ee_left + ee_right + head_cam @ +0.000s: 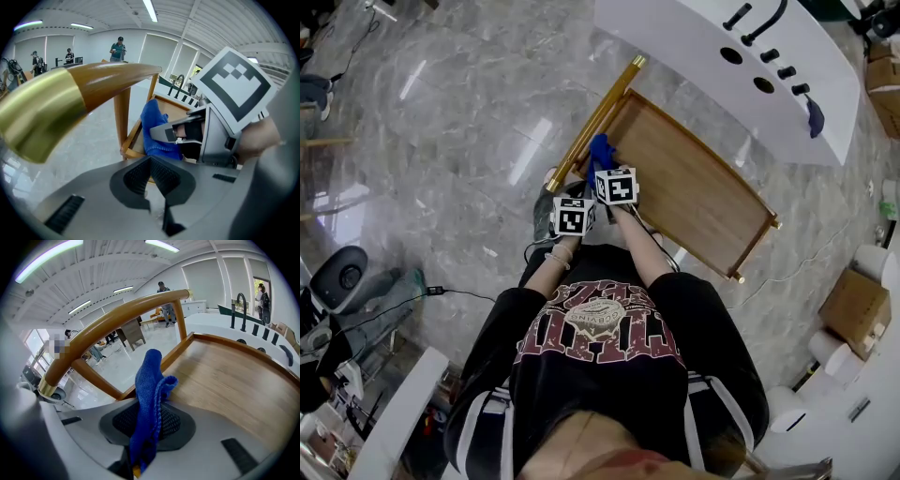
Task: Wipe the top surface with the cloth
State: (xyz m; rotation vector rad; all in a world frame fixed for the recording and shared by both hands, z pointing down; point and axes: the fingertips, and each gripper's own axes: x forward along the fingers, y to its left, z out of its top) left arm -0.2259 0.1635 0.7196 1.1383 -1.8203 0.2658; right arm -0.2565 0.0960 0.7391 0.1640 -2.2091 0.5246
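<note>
Blue cloth (pixel 150 394) pinched in right hand-held gripper (pixel 138 461); left hand-held gripper (pixel 158 206) pressed together, empty.

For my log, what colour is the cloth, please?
The cloth is blue; the right gripper view shows it best.

Both bare forearms (pixel 551 267) reach forward, with the grippers close side by side. The left gripper (pixel 151 164) has its fingers pressed together and empty. The right gripper (pixel 146 426) has its fingers clamped on a blue knitted cloth (pixel 150 380).
</note>
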